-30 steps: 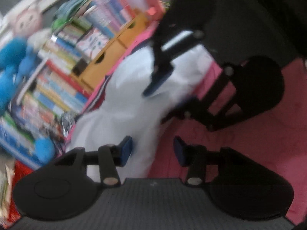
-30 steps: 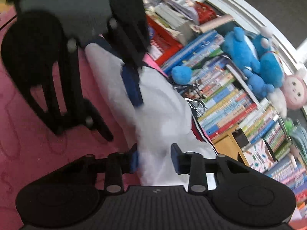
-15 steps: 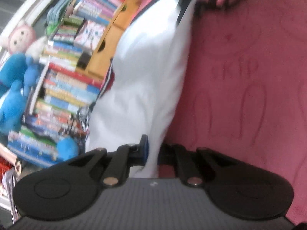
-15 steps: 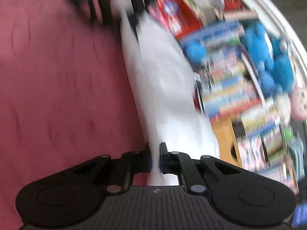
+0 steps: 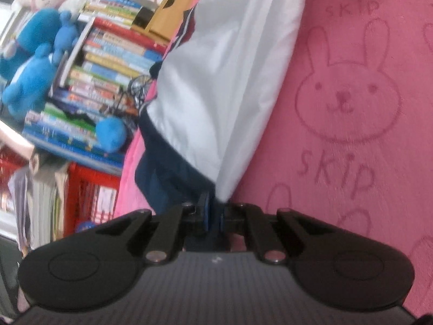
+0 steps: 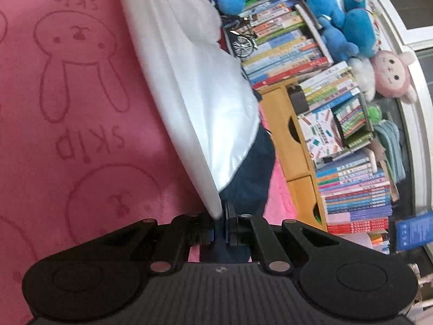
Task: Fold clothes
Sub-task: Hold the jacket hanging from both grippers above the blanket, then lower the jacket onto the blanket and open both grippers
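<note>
A pink blanket (image 5: 351,108) printed with rabbit outlines and the word "SKIP" fills the widest part of both wrist views (image 6: 67,108) and carries everything else. Along its far edge lies the garment (image 5: 216,67), white over most of its surface with dark navy panels at the two ends nearest the cameras and a red and navy trim showing at one spot in the left view; in the right view (image 6: 194,86) it reads as a long white strip, folded over so a thick edge faces the blanket. Beyond the blanket's edge, stacked books (image 5: 108,62) fill shelves, seen also in the right view (image 6: 351,189), with a yellow wooden drawer unit (image 6: 295,149) among them and a red crate (image 5: 92,189) lower down in the left view. Blue plush toys (image 5: 29,62) rest against the books, and a pink plush doll (image 6: 392,73) sits beside them. A small model bicycle (image 6: 242,43) stands at the books just past the cloth. The left gripper (image 5: 213,214) has its jaws drawn nearly together on the navy corner of the garment, fabric pinched between the blue pads. The right gripper (image 6: 219,227) likewise has its jaws narrow, clamped on the opposite corner where white cloth meets navy.
</note>
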